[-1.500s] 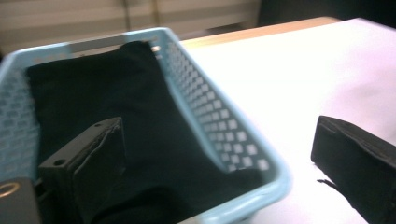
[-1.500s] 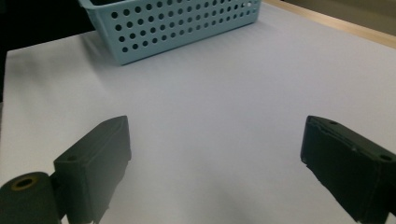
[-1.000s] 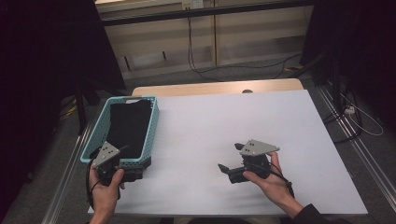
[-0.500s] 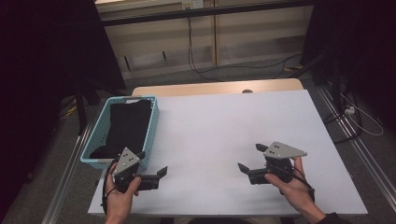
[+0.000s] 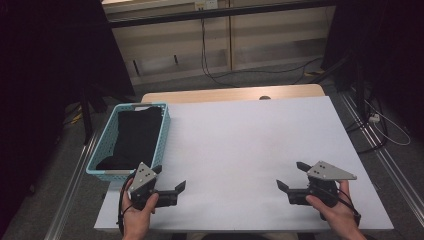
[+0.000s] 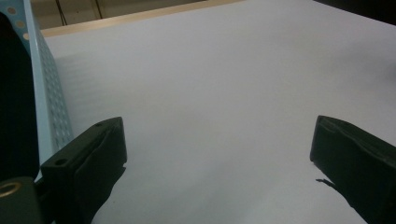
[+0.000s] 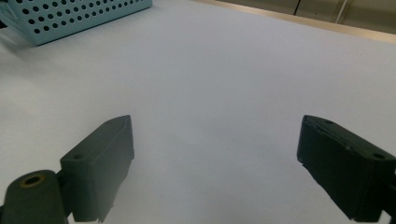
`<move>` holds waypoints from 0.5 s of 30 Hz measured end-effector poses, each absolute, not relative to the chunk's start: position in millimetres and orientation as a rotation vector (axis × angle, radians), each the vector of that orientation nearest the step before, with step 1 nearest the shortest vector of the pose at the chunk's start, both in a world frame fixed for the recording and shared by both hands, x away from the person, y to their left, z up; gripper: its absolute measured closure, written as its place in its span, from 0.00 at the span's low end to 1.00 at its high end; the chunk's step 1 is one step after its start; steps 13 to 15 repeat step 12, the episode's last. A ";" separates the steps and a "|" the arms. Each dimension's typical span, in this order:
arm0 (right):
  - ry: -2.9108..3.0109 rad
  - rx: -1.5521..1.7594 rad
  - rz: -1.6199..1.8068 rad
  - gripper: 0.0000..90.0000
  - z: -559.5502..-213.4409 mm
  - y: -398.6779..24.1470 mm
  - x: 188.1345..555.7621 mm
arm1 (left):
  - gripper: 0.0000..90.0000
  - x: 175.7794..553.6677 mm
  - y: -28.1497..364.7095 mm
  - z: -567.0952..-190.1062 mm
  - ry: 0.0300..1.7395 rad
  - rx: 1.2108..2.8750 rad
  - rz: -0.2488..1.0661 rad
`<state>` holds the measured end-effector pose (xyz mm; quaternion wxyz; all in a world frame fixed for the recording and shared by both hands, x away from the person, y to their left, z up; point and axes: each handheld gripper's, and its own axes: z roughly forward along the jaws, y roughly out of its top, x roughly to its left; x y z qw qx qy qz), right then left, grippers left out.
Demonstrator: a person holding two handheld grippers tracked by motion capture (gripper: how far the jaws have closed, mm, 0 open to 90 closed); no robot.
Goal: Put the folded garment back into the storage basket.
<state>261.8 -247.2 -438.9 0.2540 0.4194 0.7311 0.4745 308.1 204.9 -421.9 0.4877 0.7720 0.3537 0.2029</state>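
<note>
Because both hands sit low near the front edge of the table (image 5: 240, 135), it looks like the person is resting between moves. The left gripper (image 5: 169, 178) is just beside the near corner of the basket (image 5: 165, 120). Its jaws stand wide apart, and there is nothing between them but bare white table. The right gripper (image 5: 291, 176) is far off on the other side, near the front right corner. Its jaws are wide too and hold nothing. Both grippers point in toward the middle of the table, so they are probably getting ready for the next thing to do. The basket is light blue with little round holes in its walls. It sits at the left edge of the table. Inside it lies a black cloth (image 5: 134, 137), folded flat, which fills most of the bottom. I think the cloth is the thing being worked on, and it is in the basket now, not touched by either gripper.
</note>
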 end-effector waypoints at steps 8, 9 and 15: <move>1.953 1.140 1.286 0.11 -442.1 -252.3 250.6 | 0.04 304.5 201.5 -429.2 0.836 1.922 0.460; 1.949 1.142 1.290 0.11 -441.7 -252.1 251.4 | 0.04 304.1 201.7 -429.3 0.834 1.921 0.468; 1.936 1.141 1.299 0.11 -441.4 -252.0 253.9 | 0.04 305.9 202.9 -430.1 0.840 1.919 0.467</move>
